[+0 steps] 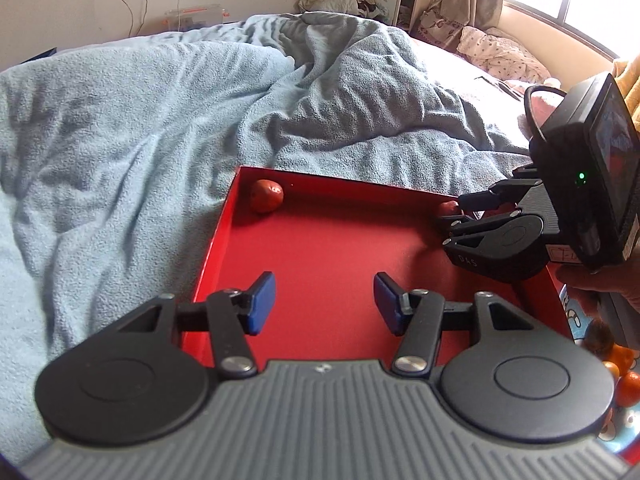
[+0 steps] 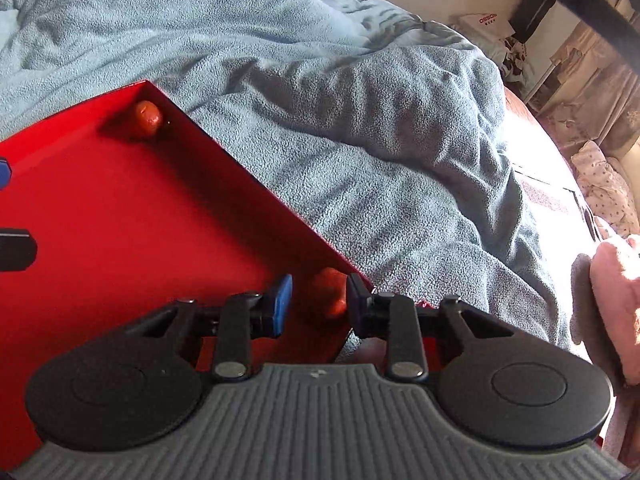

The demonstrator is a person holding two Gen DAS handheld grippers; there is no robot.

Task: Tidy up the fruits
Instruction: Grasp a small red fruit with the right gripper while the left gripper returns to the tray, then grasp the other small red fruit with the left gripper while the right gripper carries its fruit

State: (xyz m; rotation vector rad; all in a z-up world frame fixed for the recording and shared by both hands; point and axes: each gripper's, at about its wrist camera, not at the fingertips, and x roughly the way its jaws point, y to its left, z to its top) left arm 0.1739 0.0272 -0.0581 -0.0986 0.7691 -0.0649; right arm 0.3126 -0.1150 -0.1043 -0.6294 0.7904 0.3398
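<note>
A red tray lies on the blue blanket. One small red fruit rests in its far left corner, also seen in the right wrist view. My left gripper is open and empty above the tray's near part. My right gripper is open at the tray's far right corner, its fingers on either side of a second red fruit, which touches the right finger. That fruit peeks out beside the right gripper in the left wrist view.
A rumpled blue blanket covers the bed around the tray. Several orange fruits lie on a patterned surface at the tray's near right. Pillows and curtains are at the far right by the window.
</note>
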